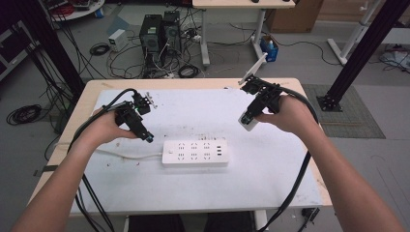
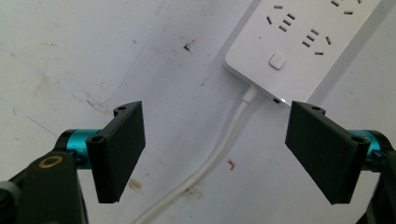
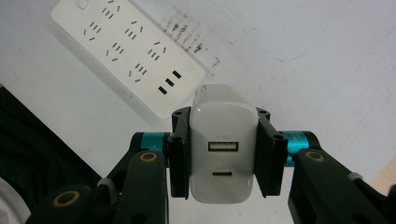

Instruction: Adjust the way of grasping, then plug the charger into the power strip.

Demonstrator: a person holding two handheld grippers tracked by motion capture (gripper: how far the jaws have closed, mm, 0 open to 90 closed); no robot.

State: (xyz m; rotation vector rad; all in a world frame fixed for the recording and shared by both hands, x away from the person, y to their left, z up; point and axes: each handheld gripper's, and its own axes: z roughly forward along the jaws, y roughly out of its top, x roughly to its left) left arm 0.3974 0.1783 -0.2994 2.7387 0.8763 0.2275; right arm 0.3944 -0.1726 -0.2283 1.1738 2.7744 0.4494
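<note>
A white power strip (image 1: 195, 153) lies flat at the middle of the white table top, its cord (image 1: 126, 155) running off to the left. My right gripper (image 1: 249, 119) is shut on a white USB charger (image 3: 223, 149), held in the air above and to the right of the strip (image 3: 126, 53). The charger's USB ports face the right gripper view's camera. My left gripper (image 1: 146, 136) hovers open just left of the strip's switch end (image 2: 299, 42), nothing between its jaws; the cord (image 2: 219, 149) passes below the gap.
The white sheet (image 1: 203, 116) covering the wooden table has brownish stains near the strip. Beyond the far edge on the floor stand computer towers (image 1: 159, 34) among tangled cables. A black frame post (image 1: 360, 53) rises at the right.
</note>
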